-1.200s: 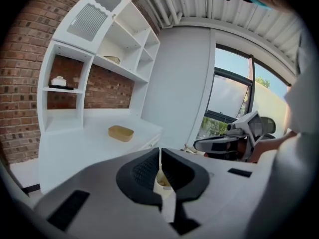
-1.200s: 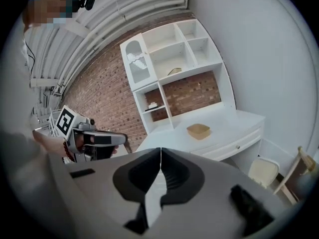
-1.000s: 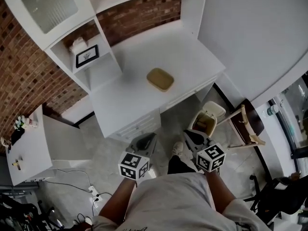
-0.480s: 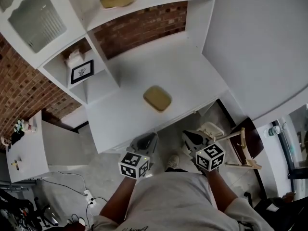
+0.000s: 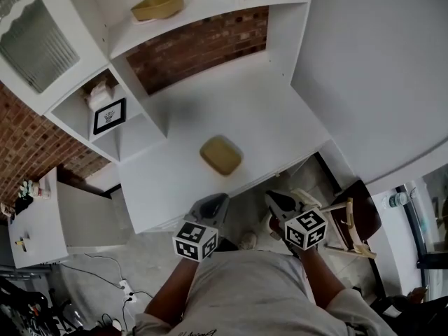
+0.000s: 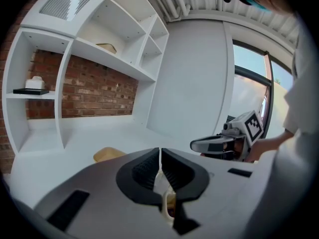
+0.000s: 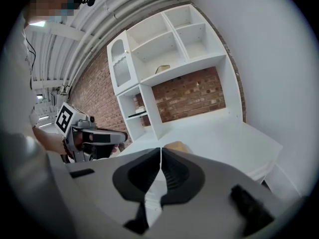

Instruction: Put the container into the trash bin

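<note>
The container (image 5: pixel 220 155) is a flat tan box lying near the front edge of the white desk (image 5: pixel 273 110). It also shows low in the left gripper view as a tan container (image 6: pixel 107 154), and just past the jaws in the right gripper view, container (image 7: pixel 175 146). My left gripper (image 5: pixel 212 206) hangs shut and empty just short of the desk's front edge. My right gripper (image 5: pixel 278 203) is beside it, also shut and empty. The white trash bin (image 5: pixel 308 196) stands on the floor under the desk's right corner, mostly hidden behind the right gripper.
White shelving rises behind the desk, with a yellow bowl (image 5: pixel 155 5) on a high shelf and a framed picture (image 5: pixel 110 115) in a left cubby. A wooden chair (image 5: pixel 353 219) stands right of the bin. A low white cabinet (image 5: pixel 35 222) is at far left.
Both grippers have come forward to the desk's front edge, still shut. The container now lies nearer to them, and the bin has slid behind the right gripper.
</note>
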Demonstrator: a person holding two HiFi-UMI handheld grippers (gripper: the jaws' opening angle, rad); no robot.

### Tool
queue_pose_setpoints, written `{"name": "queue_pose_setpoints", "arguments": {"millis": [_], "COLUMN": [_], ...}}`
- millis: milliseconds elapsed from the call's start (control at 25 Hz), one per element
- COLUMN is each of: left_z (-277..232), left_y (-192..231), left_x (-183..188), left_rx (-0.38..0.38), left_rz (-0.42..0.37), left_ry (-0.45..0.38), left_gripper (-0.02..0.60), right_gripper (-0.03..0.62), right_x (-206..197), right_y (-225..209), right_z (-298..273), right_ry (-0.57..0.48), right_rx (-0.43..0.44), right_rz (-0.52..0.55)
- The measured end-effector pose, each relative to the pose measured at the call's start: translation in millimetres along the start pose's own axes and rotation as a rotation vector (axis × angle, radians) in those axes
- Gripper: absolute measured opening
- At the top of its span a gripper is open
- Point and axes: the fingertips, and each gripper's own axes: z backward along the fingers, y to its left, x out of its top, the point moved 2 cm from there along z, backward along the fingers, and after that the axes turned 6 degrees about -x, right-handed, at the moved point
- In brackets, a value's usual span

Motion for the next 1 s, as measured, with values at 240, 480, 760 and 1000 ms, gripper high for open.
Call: {"name": "queue_pose_setpoints", "arguments": {"millis": [240, 480, 760, 1000], "left_z": [-11.0, -20.9, -31.1, -36.1], "left_y": [15.7, 39.8, 72.8, 102.8], "left_x": [7.3, 8.9, 23.9, 29.5], "left_rx": [-0.001, -0.015, -0.02, -0.015], "left_rz": [0.008, 0.024, 0.027, 0.035], "left_ry": [0.01, 0.031, 0.039, 0.047], "left_gripper": [0.026, 0.026, 0.026, 0.026], "right_gripper": [0.029, 0.029, 0.029, 0.029], "right_x": [6.2, 8.5, 18.7, 27.2], "right_y": [-6.3, -10.4, -18.3, -27.1], "right_z": [-11.1, -28.5, -55.3, -82.7], "right_ry": [0.01, 0.027, 0.047, 0.056], "right_rx": [-0.003, -0.023, -0.032, -0.055], "right_rz": [-0.011, -0.032, -0.039, -0.049]}}
